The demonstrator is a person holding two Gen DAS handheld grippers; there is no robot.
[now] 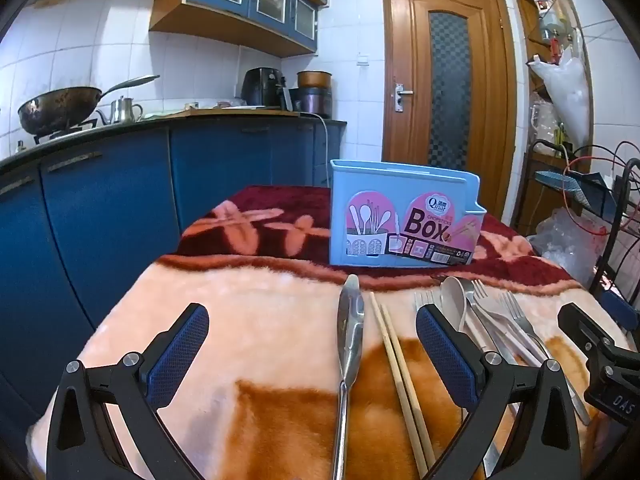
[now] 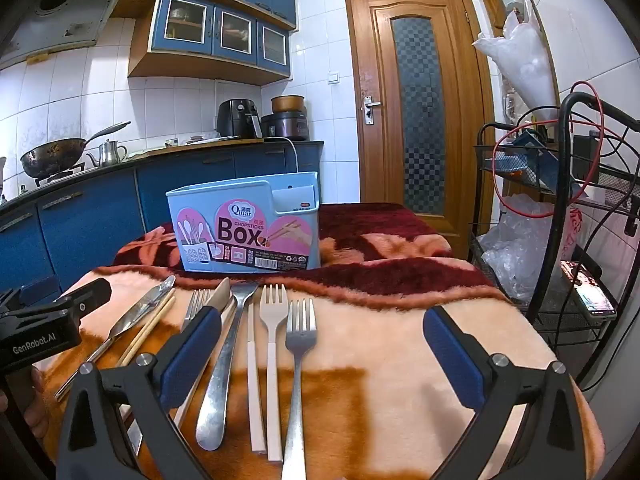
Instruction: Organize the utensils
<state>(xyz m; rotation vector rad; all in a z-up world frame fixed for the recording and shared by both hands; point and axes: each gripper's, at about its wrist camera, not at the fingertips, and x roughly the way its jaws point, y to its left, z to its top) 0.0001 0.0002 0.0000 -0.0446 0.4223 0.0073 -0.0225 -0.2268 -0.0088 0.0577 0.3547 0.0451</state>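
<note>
A light blue chopsticks box (image 1: 404,216) stands upright on the blanket-covered table, also in the right wrist view (image 2: 246,226). Utensils lie in a row in front of it: a steel knife (image 1: 349,328), wooden chopsticks (image 1: 396,364), a beige spoon (image 1: 454,304) and forks (image 1: 514,320). The right wrist view shows a steel fork (image 2: 298,368), a beige fork (image 2: 273,344), a beige chopstick (image 2: 253,376) and a steel spoon (image 2: 224,368). My left gripper (image 1: 312,320) is open over the knife and chopsticks. My right gripper (image 2: 322,324) is open over the forks. Both are empty.
A fuzzy pink, orange and dark red blanket (image 2: 400,340) covers the table. Blue kitchen cabinets (image 1: 100,208) with a wok (image 1: 60,108) run along the left. A black wire rack (image 2: 560,272) with bags stands to the right. A wooden door (image 2: 420,112) is behind.
</note>
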